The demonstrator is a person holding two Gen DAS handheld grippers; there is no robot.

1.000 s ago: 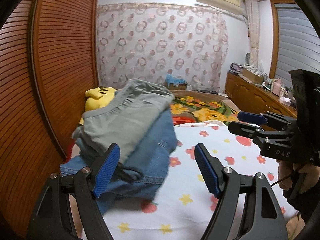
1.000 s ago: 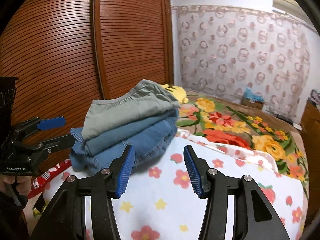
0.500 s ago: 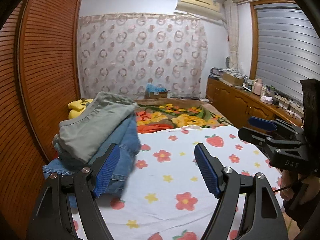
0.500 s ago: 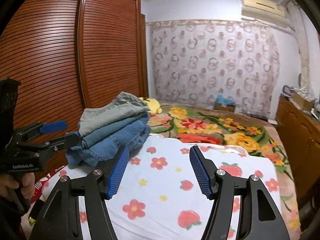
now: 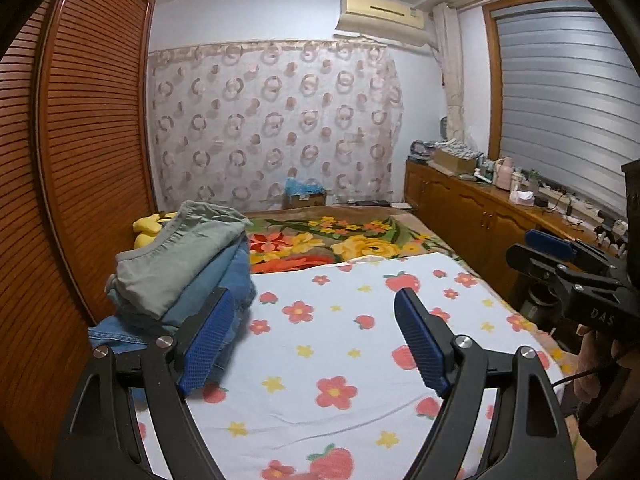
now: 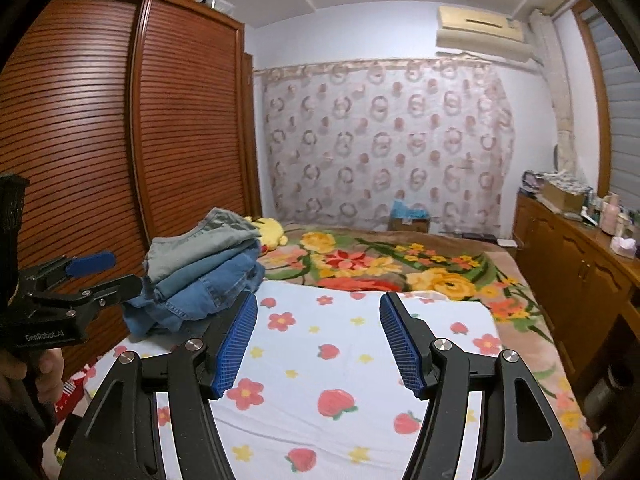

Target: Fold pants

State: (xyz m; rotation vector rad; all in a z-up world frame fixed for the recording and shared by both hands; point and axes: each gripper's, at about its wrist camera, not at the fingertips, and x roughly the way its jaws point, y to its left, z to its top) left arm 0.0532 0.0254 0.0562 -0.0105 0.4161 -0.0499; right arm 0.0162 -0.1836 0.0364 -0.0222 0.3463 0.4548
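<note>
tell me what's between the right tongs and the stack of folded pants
Only bare flower-and-strawberry sheet, seen in the right wrist view. The open right tongs hold nothing; the stack of folded pants sits ahead, to their left.

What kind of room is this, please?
Most likely a home bedroom: a bed under a strawberry-and-flower sheet, a slatted wooden wardrobe beside it, and folded pants stacked on the bed's corner.

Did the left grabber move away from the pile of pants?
Yes. The left gripper backed away: the stack of folded pants beside the wardrobe now looks smaller.
</note>
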